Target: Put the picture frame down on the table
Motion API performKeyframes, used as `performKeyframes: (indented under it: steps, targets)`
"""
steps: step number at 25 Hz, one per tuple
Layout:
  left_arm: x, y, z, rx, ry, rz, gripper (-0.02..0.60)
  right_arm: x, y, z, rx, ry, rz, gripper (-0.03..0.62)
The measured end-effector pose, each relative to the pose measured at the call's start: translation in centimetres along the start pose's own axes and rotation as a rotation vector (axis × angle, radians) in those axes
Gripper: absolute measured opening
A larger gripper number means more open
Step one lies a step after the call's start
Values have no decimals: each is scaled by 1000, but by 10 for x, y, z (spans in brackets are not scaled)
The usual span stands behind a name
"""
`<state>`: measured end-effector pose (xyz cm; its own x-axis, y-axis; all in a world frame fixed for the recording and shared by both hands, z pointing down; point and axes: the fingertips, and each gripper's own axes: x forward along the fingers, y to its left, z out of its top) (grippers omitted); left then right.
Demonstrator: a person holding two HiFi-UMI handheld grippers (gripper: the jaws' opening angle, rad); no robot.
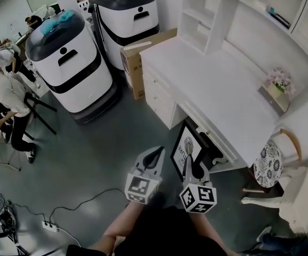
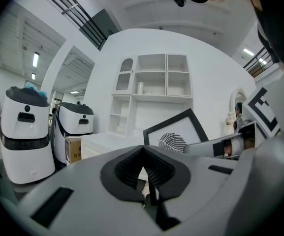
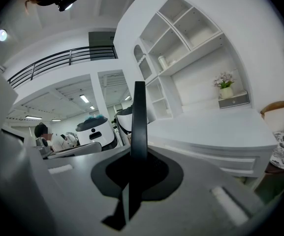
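Task barely past pickup, judging by position. Picture frame [image 1: 189, 142] up in the air, clamped at its near edge in the right gripper [image 1: 190, 167]. Jaws closed tight on the black moulding, seen edge-on rising from between the jaws in the right gripper view [image 3: 139, 114]. Frame upright, slightly tilted, hanging over the grey floor just in front of the white desk's drawer side. Not touching the tabletop [image 1: 223, 89].

Left gripper [image 1: 155, 154] just left of the frame, apart from it. Jaws together, ridged pads meeting, nothing between them in the left gripper view [image 2: 144, 168].

Left to do, as a judgement: carry the frame over the edge, lower it onto the bare white top, then let go. Plenty of open surface. Only a small pot of pink flowers [image 1: 278, 84] at the far right end, well apart from the frame.

Writing: feather print on the frame face [image 2: 173, 137], with a line of small lettering, too small to read. Cardboard box [image 1: 135, 63] at the desk's left end, with a label on its side, not legible. Square black-and-white markers on both gripper cubes, no words.
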<state>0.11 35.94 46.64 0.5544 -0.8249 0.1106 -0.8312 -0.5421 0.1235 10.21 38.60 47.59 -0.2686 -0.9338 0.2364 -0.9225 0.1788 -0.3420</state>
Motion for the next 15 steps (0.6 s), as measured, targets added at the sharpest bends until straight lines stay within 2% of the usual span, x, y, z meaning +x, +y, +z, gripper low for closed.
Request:
performKeyframes:
  steps: [15]
  targets:
    - [4,22,-4,-11,6,-15,11,18,7,-6,24,8,-24,14]
